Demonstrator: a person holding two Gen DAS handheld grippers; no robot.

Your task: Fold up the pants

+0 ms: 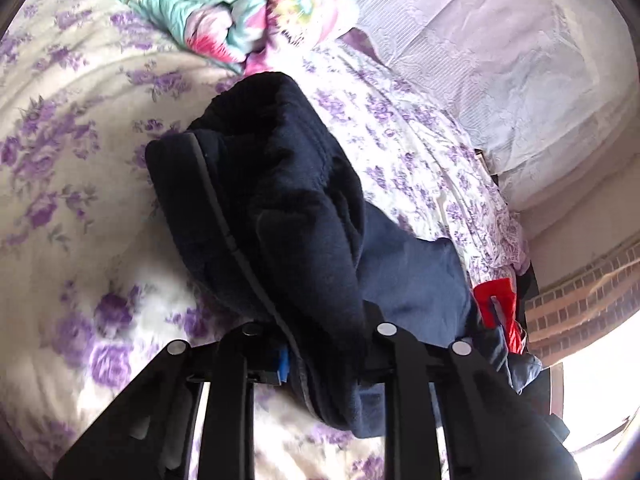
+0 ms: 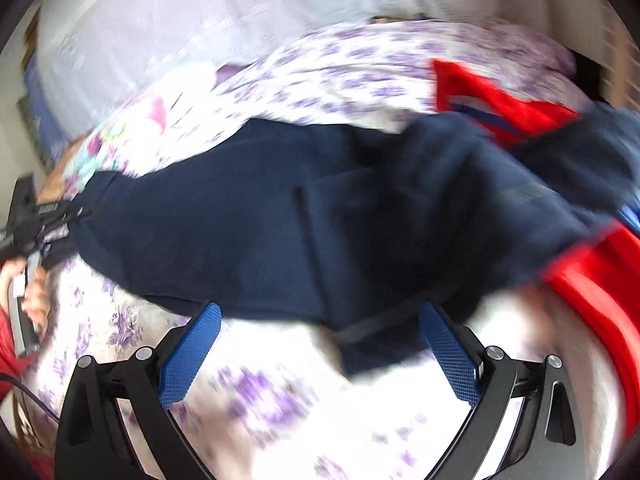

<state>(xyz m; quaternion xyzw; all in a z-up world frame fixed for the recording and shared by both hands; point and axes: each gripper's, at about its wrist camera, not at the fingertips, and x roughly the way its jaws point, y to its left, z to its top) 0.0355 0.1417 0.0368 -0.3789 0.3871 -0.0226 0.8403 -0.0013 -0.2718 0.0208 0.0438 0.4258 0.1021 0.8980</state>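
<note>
The dark navy pants (image 1: 280, 208) lie bunched on a white bedspread with purple flowers (image 1: 72, 168). My left gripper (image 1: 316, 352) is shut on the pants; the cloth drapes over its fingers and hides the pads. In the right wrist view the pants (image 2: 280, 216) stretch across the bed, with red trim (image 2: 492, 96) at the right end. My right gripper (image 2: 320, 340) is open, its blue pads (image 2: 192, 356) spread wide just in front of the pants' near edge, holding nothing. The left gripper (image 2: 44, 216) shows at the far left of that view, holding the pants' end.
A folded colourful quilt (image 1: 192, 4) lies at the far end of the bed. A pale lilac pillow or sheet (image 1: 500, 60) sits at the right. Red fabric (image 2: 592, 292) is at the right edge. A brick-pattern wall (image 1: 580, 292) is beyond the bed.
</note>
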